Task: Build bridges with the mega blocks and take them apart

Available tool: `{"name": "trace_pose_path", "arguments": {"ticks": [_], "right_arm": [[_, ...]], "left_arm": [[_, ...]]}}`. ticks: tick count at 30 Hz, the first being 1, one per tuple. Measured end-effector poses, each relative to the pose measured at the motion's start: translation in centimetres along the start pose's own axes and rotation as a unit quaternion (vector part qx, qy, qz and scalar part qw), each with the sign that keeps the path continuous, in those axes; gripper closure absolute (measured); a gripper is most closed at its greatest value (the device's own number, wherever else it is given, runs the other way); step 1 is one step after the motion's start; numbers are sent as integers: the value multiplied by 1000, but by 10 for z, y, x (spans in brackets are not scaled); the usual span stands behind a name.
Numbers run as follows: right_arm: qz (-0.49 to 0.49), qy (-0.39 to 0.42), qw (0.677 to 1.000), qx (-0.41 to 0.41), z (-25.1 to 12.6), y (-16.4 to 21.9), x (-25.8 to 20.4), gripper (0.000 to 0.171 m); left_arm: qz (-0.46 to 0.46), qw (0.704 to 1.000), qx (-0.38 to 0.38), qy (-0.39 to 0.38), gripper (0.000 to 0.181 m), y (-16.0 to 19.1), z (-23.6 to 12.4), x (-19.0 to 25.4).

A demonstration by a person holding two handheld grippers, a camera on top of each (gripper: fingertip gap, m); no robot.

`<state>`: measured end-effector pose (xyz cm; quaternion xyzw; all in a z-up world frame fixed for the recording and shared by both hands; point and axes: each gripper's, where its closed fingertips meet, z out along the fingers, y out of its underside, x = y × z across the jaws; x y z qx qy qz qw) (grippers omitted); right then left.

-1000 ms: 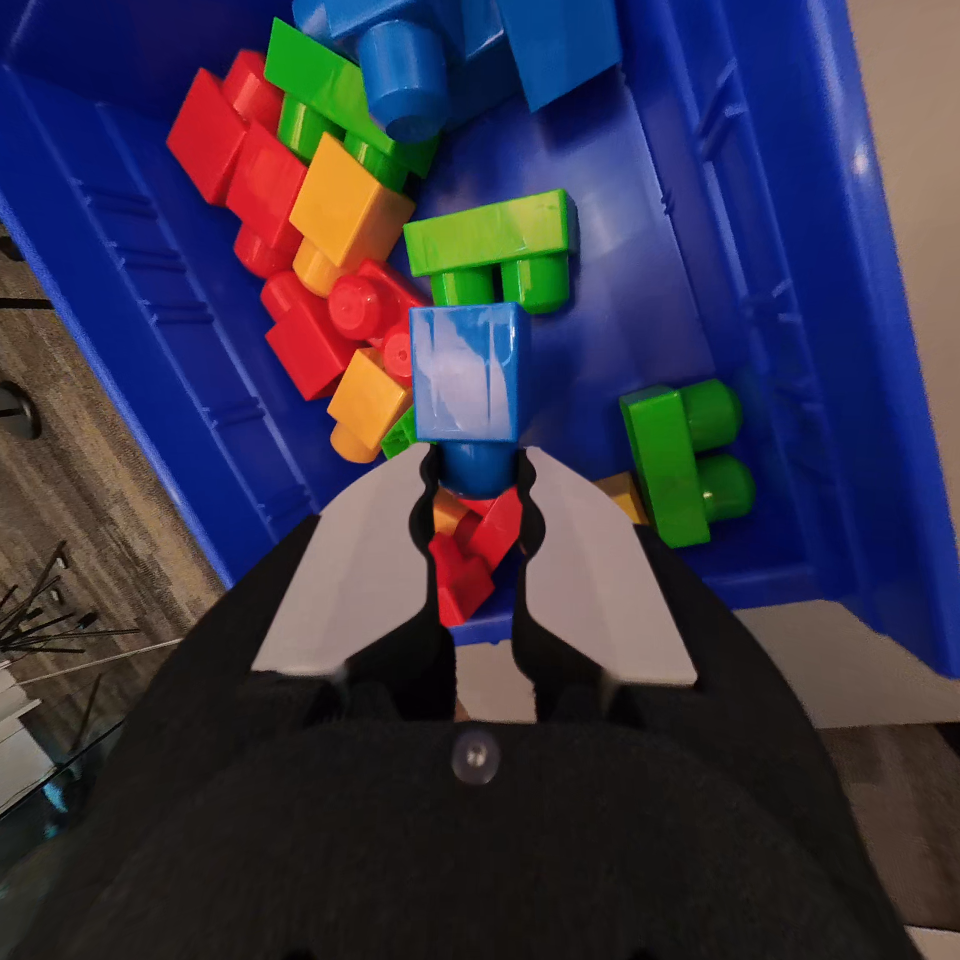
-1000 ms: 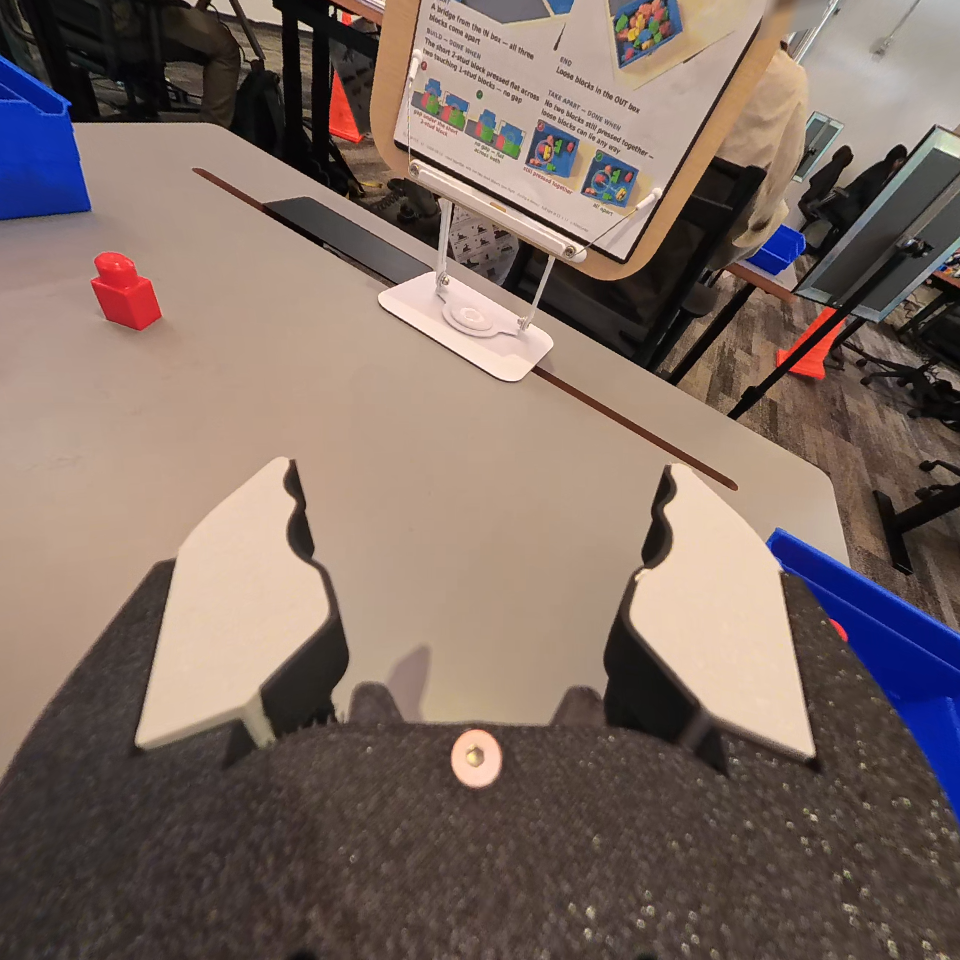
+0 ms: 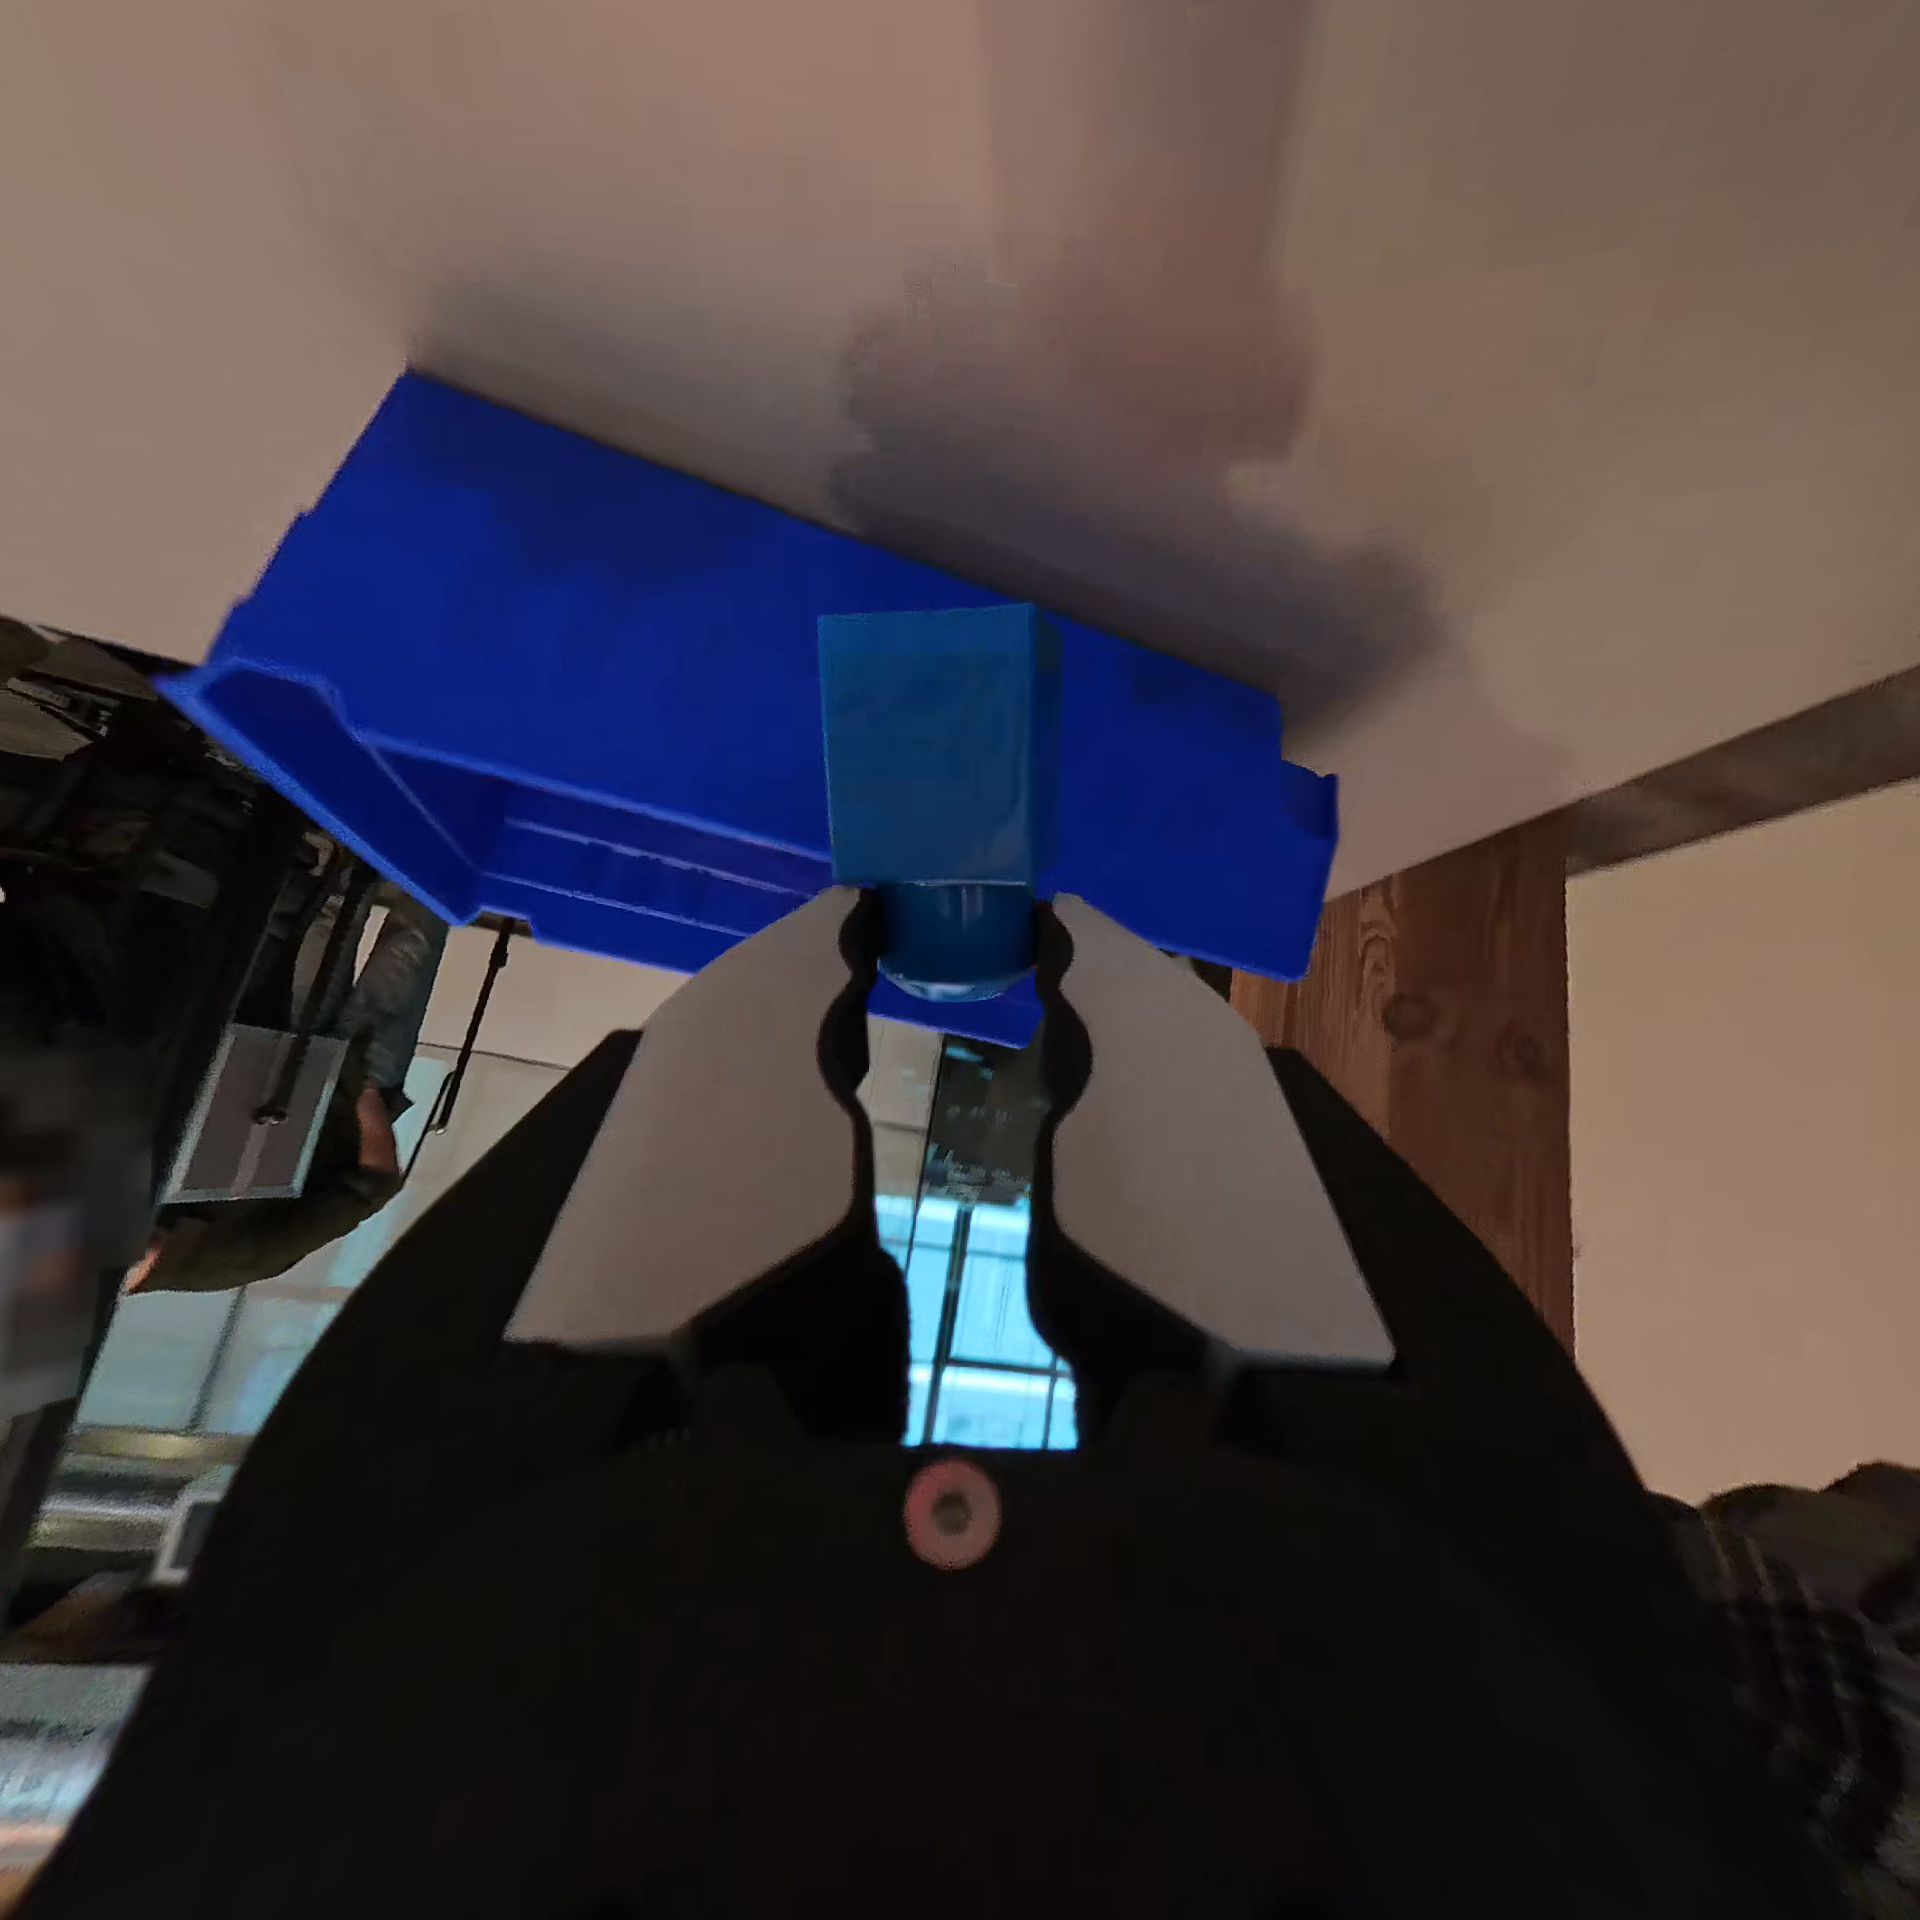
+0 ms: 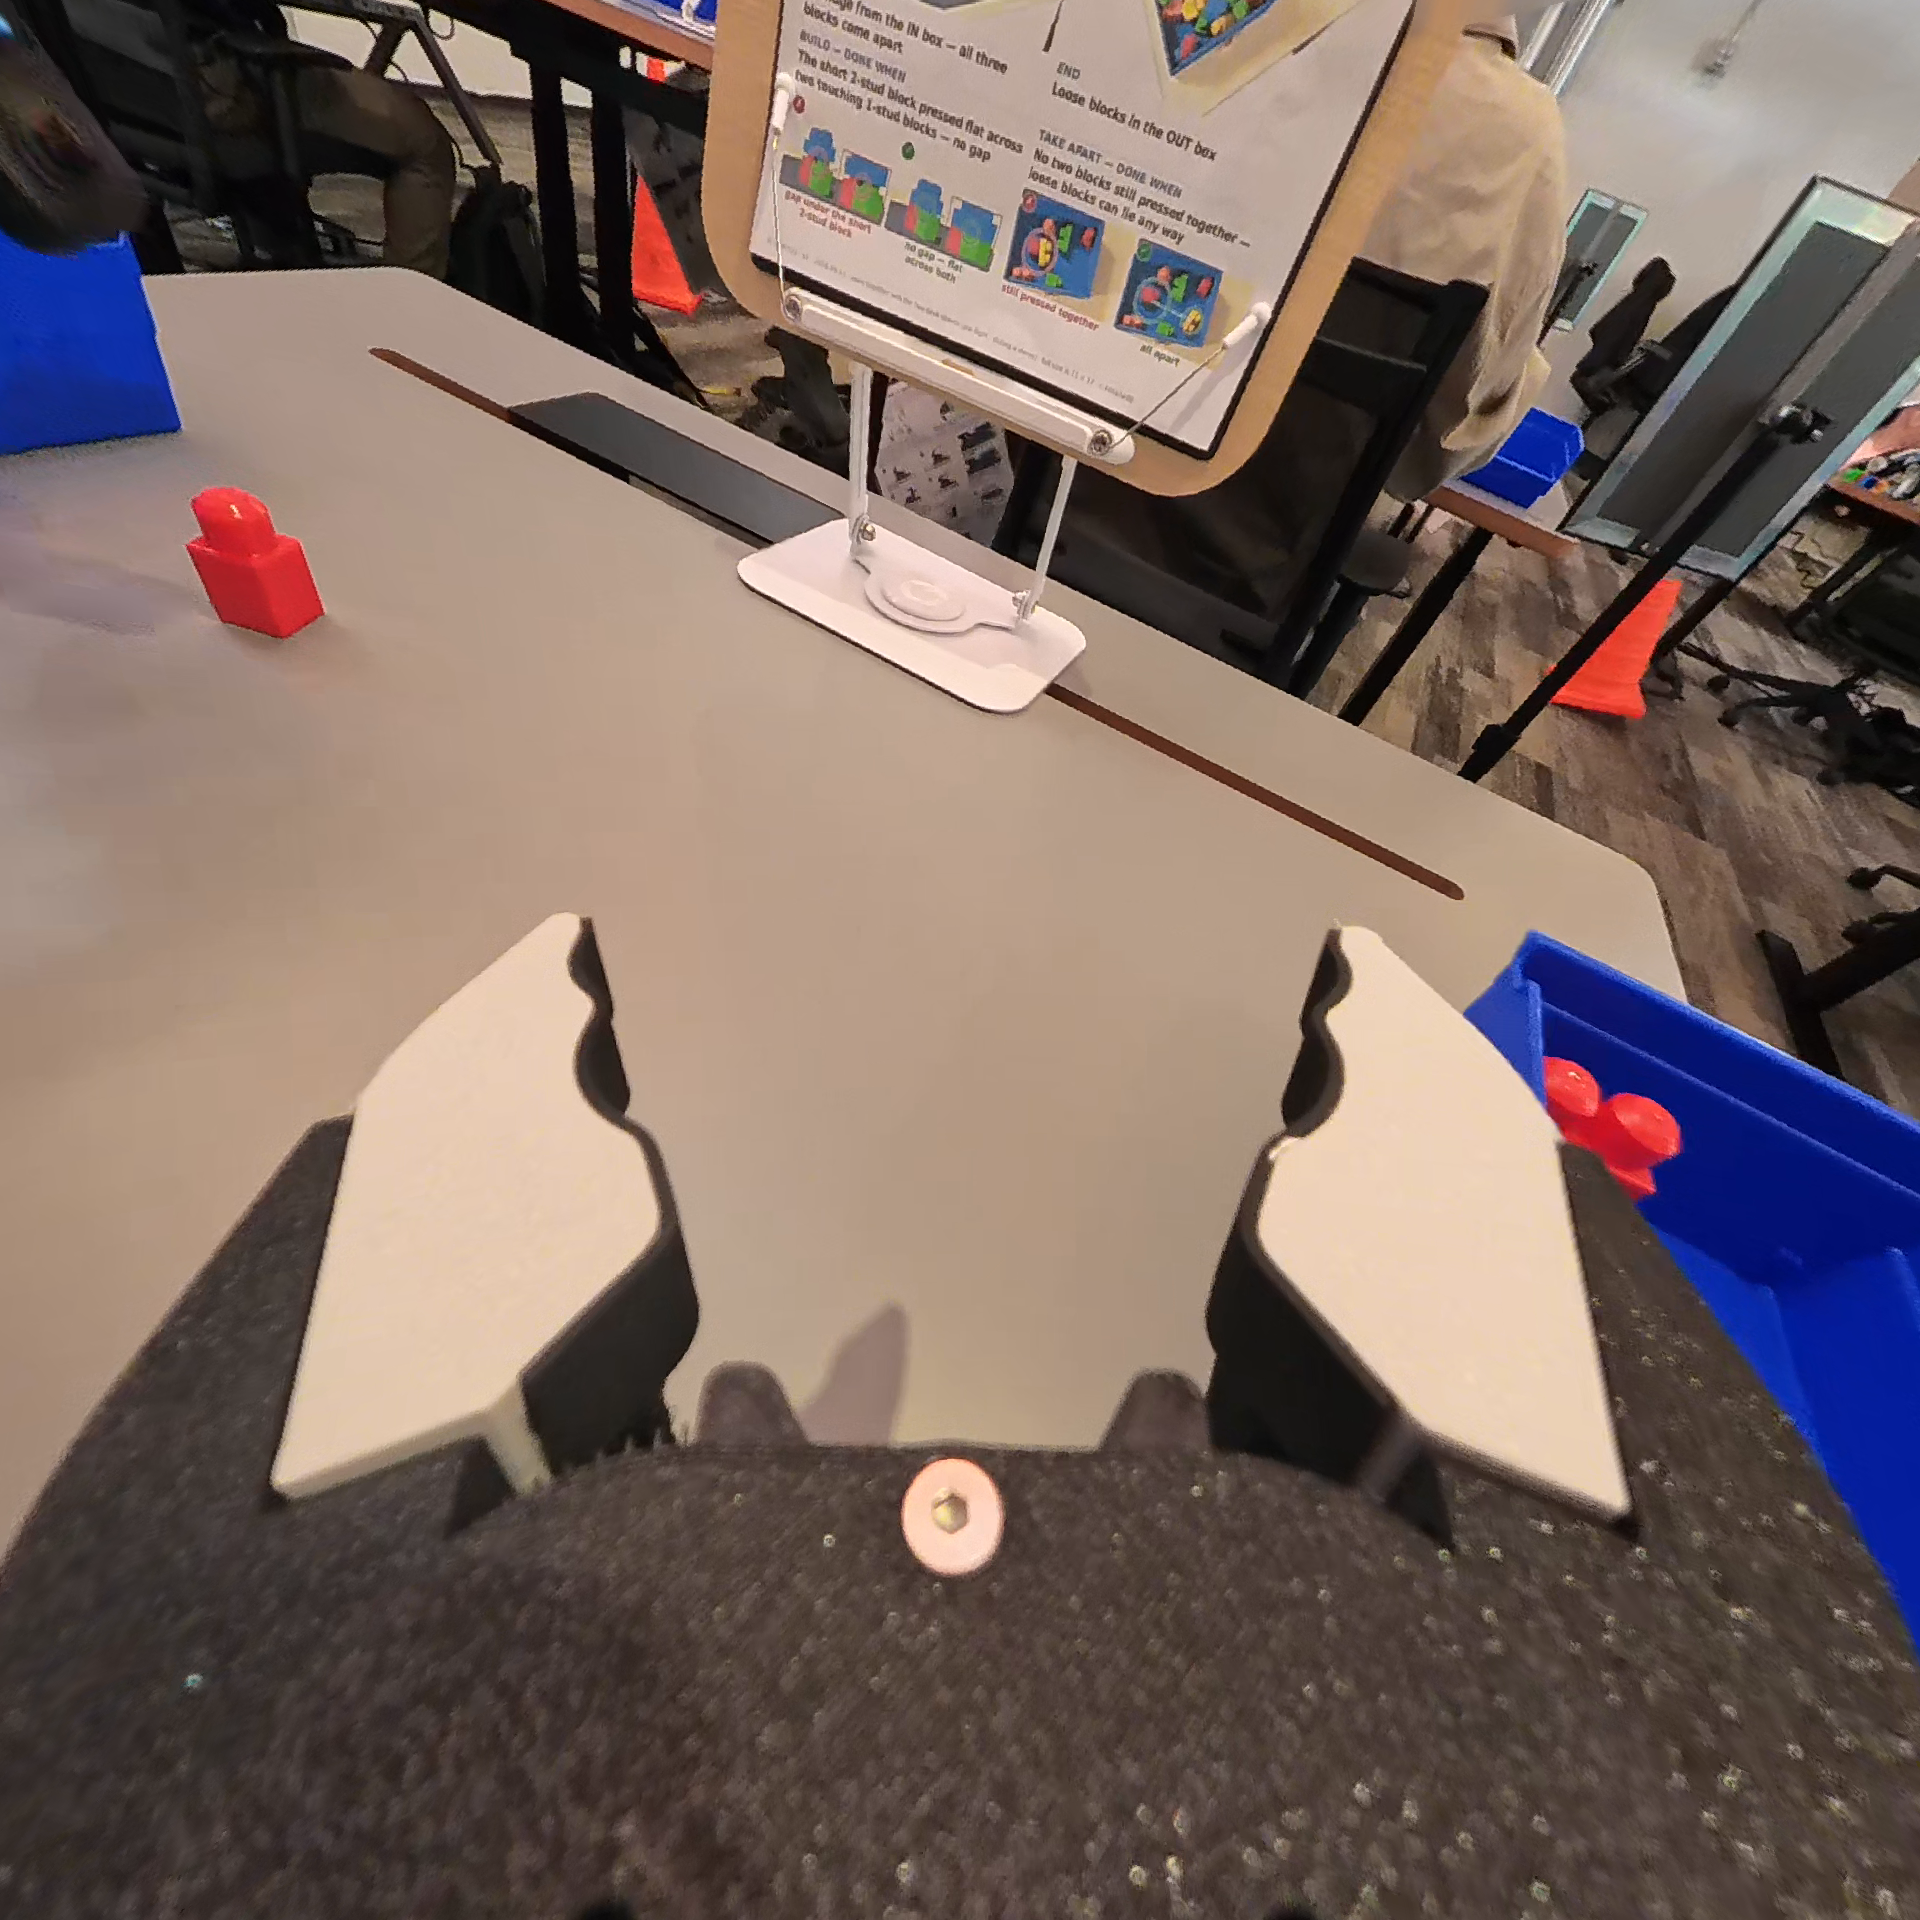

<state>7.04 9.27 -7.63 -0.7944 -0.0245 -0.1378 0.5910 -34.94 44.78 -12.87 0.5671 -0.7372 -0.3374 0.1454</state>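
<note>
The left gripper grasps a blue block by its stud, a blue bin behind it. The right gripper hangs released over the tabletop, well apart from a red block and an instruction stand.

Blue 1-stud block gripped by its stud; red 1-stud block upright on table.

Right gripper jaws apart, red block on table
</note>
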Motion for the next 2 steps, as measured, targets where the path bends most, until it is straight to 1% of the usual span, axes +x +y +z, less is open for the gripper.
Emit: {"name": "trace_pose_path", "arguments": {"ticks": [2], "right_arm": [[0, 3, 1000, 0, -5, 2, 3, 47]], "left_arm": [[23, 999, -21, 5, 153, -16, -4, 1]]}}
